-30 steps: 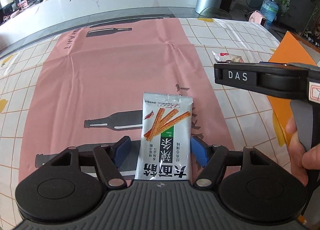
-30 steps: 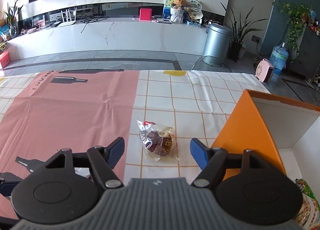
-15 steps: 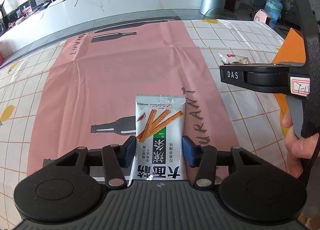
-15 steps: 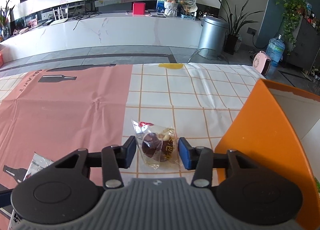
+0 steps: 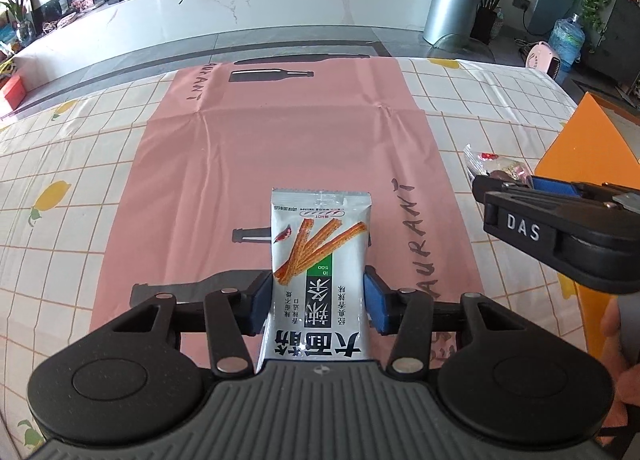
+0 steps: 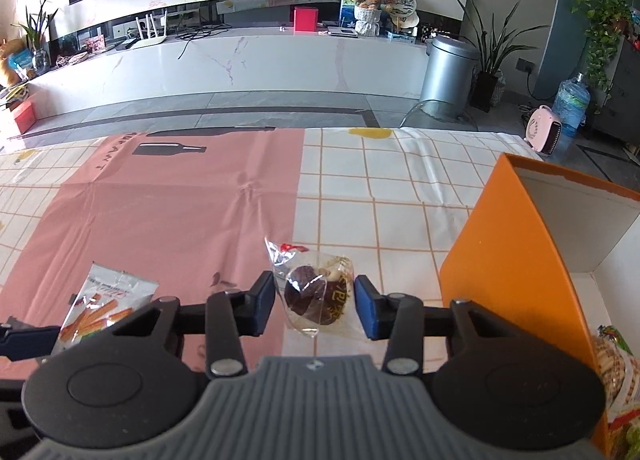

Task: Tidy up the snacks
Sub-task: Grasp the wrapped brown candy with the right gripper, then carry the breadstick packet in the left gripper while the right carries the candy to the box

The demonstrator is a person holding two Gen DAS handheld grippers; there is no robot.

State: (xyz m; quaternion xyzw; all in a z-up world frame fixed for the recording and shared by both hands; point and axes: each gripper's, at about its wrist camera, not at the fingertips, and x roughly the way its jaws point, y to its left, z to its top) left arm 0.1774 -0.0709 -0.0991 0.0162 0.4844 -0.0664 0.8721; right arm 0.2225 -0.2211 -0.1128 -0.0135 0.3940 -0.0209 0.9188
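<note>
A silver packet of spicy strips (image 5: 320, 244) stands upright between the blue pads of my left gripper (image 5: 318, 294), which is shut on its sides and holds it just above the pink mat. A clear wrapper with a brown cake (image 6: 314, 284) sits between the pads of my right gripper (image 6: 316, 304), shut on it. In the left wrist view, the right gripper (image 5: 516, 182) comes in from the right with the clear wrapper (image 5: 492, 164) at its tip. In the right wrist view, the strip packet (image 6: 108, 300) shows at the lower left beside a blue finger (image 6: 24, 340).
An open orange box (image 6: 500, 252) stands at the right of the table, with snack packets (image 6: 612, 372) inside near its front. A pink mat with bottle prints (image 5: 280, 148) lies on the checked tablecloth. A person's hand (image 5: 624, 324) holds the right gripper's handle.
Both grippers went from open to shut on their packets. Each packet then lifted a little off the table, and the right gripper drew nearer the orange box.
</note>
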